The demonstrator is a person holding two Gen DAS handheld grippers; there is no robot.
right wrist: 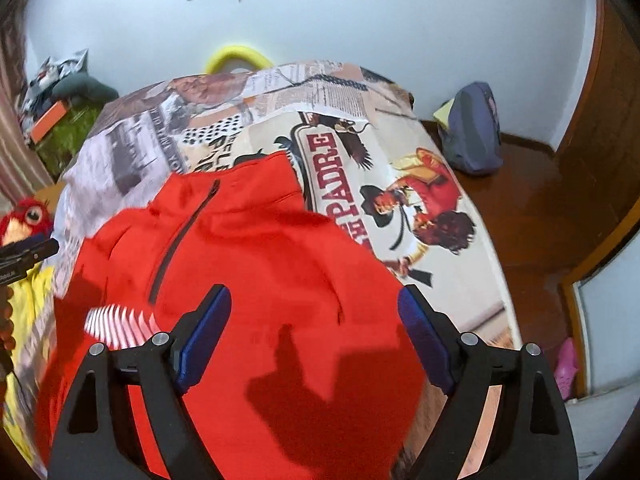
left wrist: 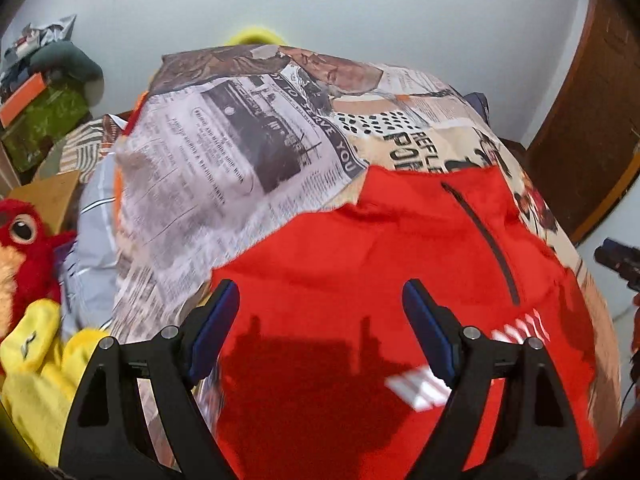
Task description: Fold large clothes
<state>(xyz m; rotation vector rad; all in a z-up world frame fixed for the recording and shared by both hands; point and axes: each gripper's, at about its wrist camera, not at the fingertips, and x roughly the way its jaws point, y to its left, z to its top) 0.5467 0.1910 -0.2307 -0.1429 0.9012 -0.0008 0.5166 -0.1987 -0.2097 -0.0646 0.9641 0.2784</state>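
Red garment [left wrist: 360,248] spread flat on a bed covered in a newspaper-print sheet [left wrist: 224,152], collar at the far end, dark zip [left wrist: 484,240] running down from the neck, white striped print [left wrist: 420,388] nearer the camera.

Left gripper [left wrist: 320,320] above the near part of the garment, blue-padded fingers [left wrist: 216,328] spread wide apart with nothing between them; shadow cast on the red cloth below. Right gripper [right wrist: 314,328] likewise over the garment, fingers [right wrist: 204,336] wide apart and empty, its right finger at the garment's right edge.

Seen only from the left wrist: yellow plush [left wrist: 40,368] at the near left, grey striped cloth [left wrist: 94,240] beside the sheet's left edge, a tan board [left wrist: 48,196] beyond them. Red plush bird [left wrist: 24,240] large here, small at the left margin in the right wrist view [right wrist: 28,216].

Seen only from the right wrist: cowboy picture [right wrist: 424,208] printed on the right part of the sheet, a blue-grey bag [right wrist: 474,132] on the brown floor [right wrist: 528,220] to the far right, a pink item [right wrist: 568,368] low at the right. Yellow arc [right wrist: 236,58] behind the far end of the bed, clearer here. Tip of the other gripper at the left margin [right wrist: 28,254].
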